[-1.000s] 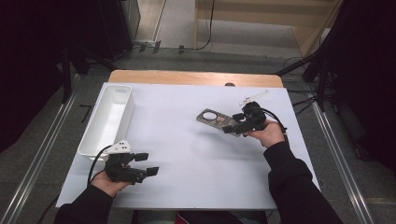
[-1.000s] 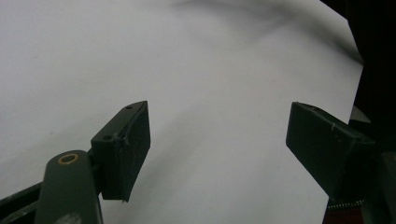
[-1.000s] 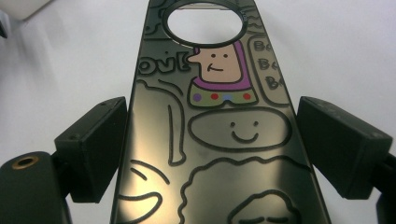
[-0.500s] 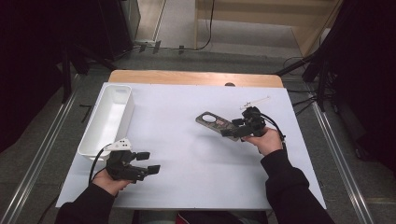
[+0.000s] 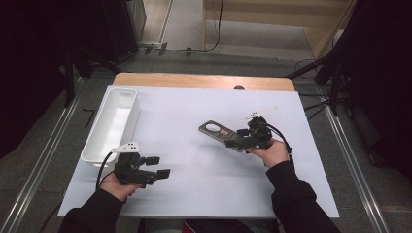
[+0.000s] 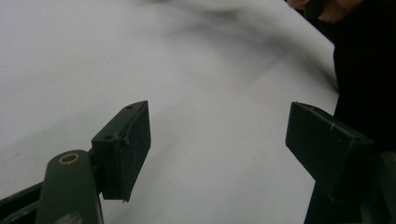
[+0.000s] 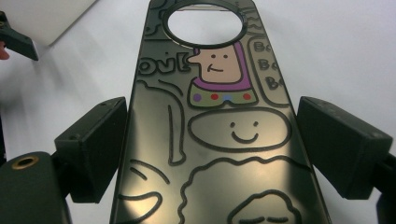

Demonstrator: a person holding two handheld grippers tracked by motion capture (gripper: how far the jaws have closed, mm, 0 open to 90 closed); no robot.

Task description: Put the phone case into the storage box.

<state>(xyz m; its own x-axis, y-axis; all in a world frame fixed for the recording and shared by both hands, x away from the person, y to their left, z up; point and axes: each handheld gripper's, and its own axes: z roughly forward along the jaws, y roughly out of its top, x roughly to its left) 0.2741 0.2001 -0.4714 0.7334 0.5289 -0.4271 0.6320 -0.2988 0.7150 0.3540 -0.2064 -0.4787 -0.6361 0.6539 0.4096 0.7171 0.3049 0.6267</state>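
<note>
Right gripper (image 5: 241,141) pinches the dark cartoon-printed door hanger (image 7: 215,140) by its edges, well right of the white bin (image 5: 111,124). Left gripper (image 5: 158,166) idles near the bin, jaws spread, nothing between them. Advice — keep the hanger level, grip steady.

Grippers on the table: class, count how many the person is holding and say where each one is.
2. The left gripper is in the hand near the white tray, jaws open. The right gripper is mid-table on the right, with the dark cartoon door hanger between its jaws.
</note>
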